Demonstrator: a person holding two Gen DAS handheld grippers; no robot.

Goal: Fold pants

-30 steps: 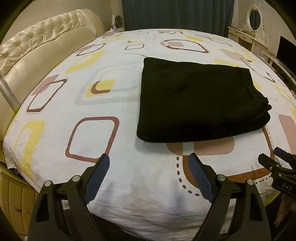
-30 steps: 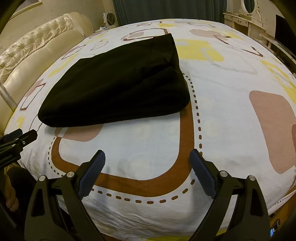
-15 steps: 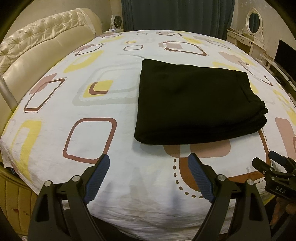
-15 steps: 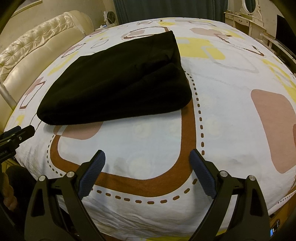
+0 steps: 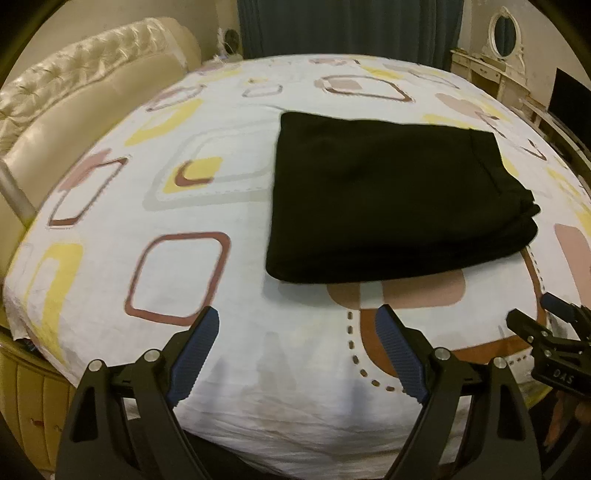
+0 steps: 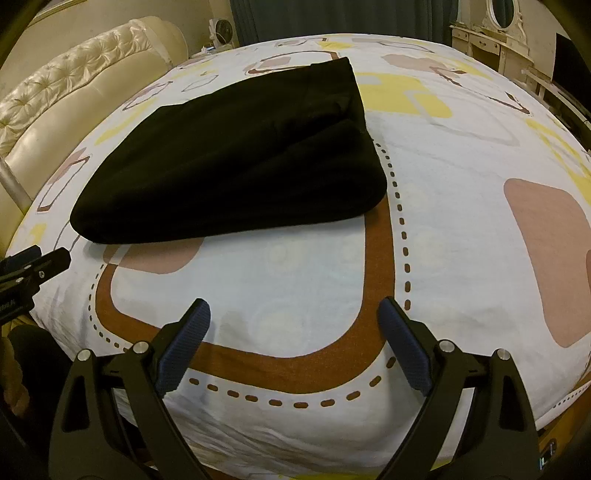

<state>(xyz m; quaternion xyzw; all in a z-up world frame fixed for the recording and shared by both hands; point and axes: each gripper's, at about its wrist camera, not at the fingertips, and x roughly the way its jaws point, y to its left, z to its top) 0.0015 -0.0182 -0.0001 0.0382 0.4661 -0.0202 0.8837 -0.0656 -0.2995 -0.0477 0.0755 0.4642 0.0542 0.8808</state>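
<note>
A: What does the dark cloth consist of?

B: The pants [image 5: 391,199] are black, of a soft matte fabric, folded into a thick, roughly rectangular stack. Its layered edges bulge at one corner, and a seam runs along one side.

A: Where do the pants lie?

B: On the bed [image 5: 236,369], flat on the sheet, set back from the bed's near edge. No claw touches them. From the right wrist view the pants [image 6: 236,155] appear as a rounded wedge, thicker at the fold.

A: Describe the bed surface.

B: A white sheet printed with rounded squares in brown, pink and yellow, plus a broad brown band edged by a dashed line. The cloth shows fine wrinkles at the near edge. A cream tufted headboard [image 5: 81,96], glossy like leather, curves along the bed's left side.

A: State of the left claw?

B: The left claw [image 5: 297,354] is spread wide and holds nothing. Its black arms end in ribbed blue pads [image 5: 195,354], poised over the bed's near edge, well short of the pants.

A: And the right claw?

B: The right claw [image 6: 293,345] is likewise spread wide and empty, over the brown band at the bed's near edge.

A: What lies beyond the bed?

B: A dark curtain [image 5: 347,26] behind the bed's far side, and a pale dresser with an oval mirror [image 5: 504,31] to its right.
</note>
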